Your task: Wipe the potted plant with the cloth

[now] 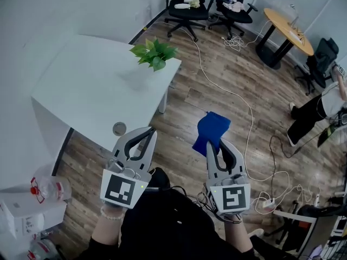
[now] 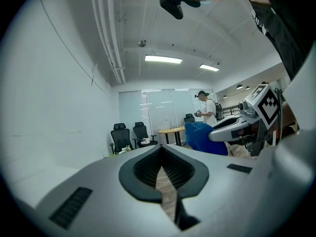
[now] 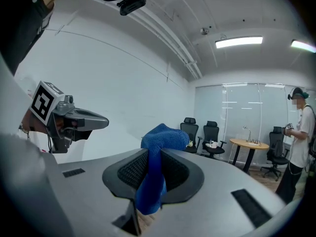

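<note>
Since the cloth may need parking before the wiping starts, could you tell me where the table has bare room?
Most of the table is bare: the whole stretch between the plant at its far right corner and the round cap near its front edge. Crowded: the floor to the right, strewn with cables.

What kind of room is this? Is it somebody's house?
Probably an office, not a house. There are black swivel chairs on wheels, a round meeting table and a big white desk with a potted plant on it.
</note>
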{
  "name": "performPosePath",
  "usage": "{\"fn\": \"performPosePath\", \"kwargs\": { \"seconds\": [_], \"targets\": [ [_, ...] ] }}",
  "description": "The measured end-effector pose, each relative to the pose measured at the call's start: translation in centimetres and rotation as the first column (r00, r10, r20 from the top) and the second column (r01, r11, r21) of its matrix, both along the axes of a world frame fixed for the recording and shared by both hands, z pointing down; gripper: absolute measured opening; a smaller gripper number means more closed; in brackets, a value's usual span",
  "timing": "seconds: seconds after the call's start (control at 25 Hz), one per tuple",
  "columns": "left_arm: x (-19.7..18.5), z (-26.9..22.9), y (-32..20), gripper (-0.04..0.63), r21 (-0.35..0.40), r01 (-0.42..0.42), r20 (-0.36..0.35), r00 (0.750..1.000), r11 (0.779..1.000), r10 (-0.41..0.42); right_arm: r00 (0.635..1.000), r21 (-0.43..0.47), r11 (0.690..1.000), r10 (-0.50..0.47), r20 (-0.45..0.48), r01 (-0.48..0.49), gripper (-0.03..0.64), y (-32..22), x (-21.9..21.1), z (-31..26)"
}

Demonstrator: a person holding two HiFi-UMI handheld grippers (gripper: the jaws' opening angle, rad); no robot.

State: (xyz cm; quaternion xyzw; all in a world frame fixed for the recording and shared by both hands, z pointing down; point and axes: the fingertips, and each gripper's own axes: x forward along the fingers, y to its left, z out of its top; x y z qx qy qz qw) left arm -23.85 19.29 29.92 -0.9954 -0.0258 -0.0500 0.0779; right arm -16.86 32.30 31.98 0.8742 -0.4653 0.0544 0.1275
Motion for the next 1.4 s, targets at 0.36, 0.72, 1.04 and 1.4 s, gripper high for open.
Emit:
{"fn": "performPosePath", "kwargs": {
  "seconds": [0.36, 0.72, 1.04, 1.4],
  "targets": [
    [1.4, 1.0, 0.8, 0.014, -0.009, -0.021, 0.012, 1.0, 1.0, 0.021, 1.0, 0.012, 1.0, 0.019, 0.017, -0.02, 0.096, 1.2, 0.8, 0.8],
    [7.1, 1.1, -0.1, 0.014, -0.003, -0.066, 0.007, 0.998, 0.998, 0.066, 0.999, 0.016, 0.999, 0.048, 0.013, -0.049, 0.096, 0.3, 5.8, 0.8],
    [13.4, 0.8, -4.0, 0.014, -0.015, -0.038, 0.009, 0.999, 0.999, 0.038, 0.999, 0.01, 0.999, 0.034, 0.001, -0.034, 0.097, -3.3, 12.6, -0.1],
    [19.8, 0.3, -9.9, 0.014, -0.019, 0.04, 0.013, 0.999, 0.999, -0.04, 1.0, 0.014, 1.0, -0.028, -0.005, 0.028, 0.097, -9.4, 20.3, -1.3]
  ]
}}
